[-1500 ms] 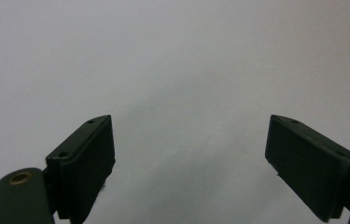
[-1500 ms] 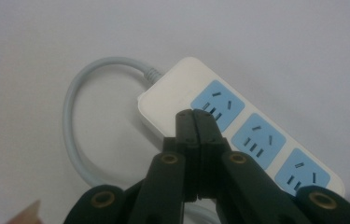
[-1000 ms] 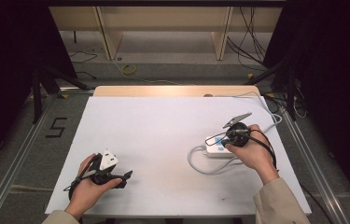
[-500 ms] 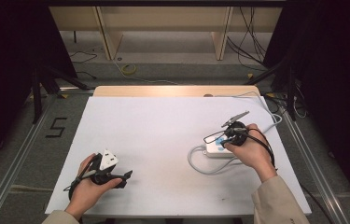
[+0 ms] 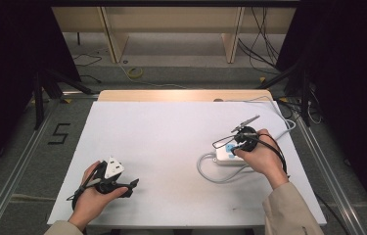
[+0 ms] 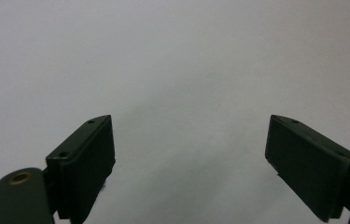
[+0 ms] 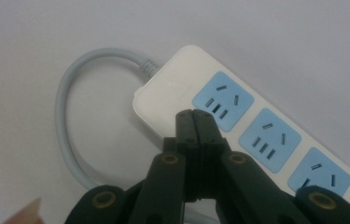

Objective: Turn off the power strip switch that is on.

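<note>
Under right gripper (image 7: pixel 194 119): white, blue-socketed power strip (image 7: pixel 252 135)

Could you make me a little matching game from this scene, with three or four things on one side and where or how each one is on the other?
Things:
1. left gripper
2. right gripper
3. power strip
4. grey cable

States:
A. curls in a loop on the table
B. jaws pressed together, nothing between them
C. white, with light blue socket panels
D. jaws wide apart over bare white tabletop

Pairs: 1-D, 2-B, 3-C, 4-A
</note>
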A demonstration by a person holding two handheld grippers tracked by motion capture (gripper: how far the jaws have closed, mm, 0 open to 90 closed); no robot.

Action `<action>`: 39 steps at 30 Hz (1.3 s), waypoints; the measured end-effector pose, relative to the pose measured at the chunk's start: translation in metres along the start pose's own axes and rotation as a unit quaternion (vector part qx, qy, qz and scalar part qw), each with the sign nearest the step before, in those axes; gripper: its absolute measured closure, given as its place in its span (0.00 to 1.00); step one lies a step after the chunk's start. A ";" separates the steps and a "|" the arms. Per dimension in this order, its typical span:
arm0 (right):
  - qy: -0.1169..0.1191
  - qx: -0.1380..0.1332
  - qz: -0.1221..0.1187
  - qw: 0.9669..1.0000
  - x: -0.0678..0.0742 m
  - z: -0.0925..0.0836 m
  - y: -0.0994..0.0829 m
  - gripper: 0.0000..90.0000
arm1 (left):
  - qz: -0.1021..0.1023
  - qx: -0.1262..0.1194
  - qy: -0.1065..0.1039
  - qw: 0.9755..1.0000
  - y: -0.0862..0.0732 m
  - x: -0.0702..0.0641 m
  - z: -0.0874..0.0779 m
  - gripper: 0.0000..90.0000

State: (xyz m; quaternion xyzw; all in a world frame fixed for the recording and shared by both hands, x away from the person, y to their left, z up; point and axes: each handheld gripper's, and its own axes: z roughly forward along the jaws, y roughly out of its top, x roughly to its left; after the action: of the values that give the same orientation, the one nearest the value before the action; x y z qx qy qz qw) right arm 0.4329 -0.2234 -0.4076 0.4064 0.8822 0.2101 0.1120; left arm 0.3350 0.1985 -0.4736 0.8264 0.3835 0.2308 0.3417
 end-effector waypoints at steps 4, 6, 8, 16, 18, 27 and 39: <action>0.001 0.002 0.001 1.000 0.000 0.001 0.002 1.00 | -0.001 0.000 0.000 1.000 0.000 0.000 0.000 0.17; 0.001 0.004 0.002 1.000 0.000 0.002 0.003 1.00 | 0.001 0.001 0.000 1.000 0.000 0.000 0.000 0.17; 0.002 0.005 -0.001 1.000 0.000 0.004 0.004 1.00 | 0.000 0.001 0.000 1.000 0.000 0.000 0.000 0.17; 0.001 0.009 0.001 1.000 0.000 0.006 0.005 1.00 | 0.000 -0.001 0.000 1.000 0.000 0.000 0.000 0.17; 0.002 0.012 0.003 1.000 0.000 0.007 0.005 1.00 | 0.001 -0.001 0.000 1.000 0.000 0.000 0.000 0.17; 0.001 0.018 0.002 1.000 -0.001 0.011 0.007 1.00 | 0.002 0.000 0.000 1.000 0.000 0.000 0.000 0.17; 0.000 0.025 0.002 1.000 -0.001 0.015 0.008 1.00 | 0.002 0.000 0.000 1.000 0.000 0.000 0.000 0.17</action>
State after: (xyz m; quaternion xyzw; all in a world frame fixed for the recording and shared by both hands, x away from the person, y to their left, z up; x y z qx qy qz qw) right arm 0.4442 -0.2157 -0.4170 0.4105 0.8864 0.1882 0.1020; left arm 0.3351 0.1980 -0.4737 0.8271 0.3819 0.2313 0.3415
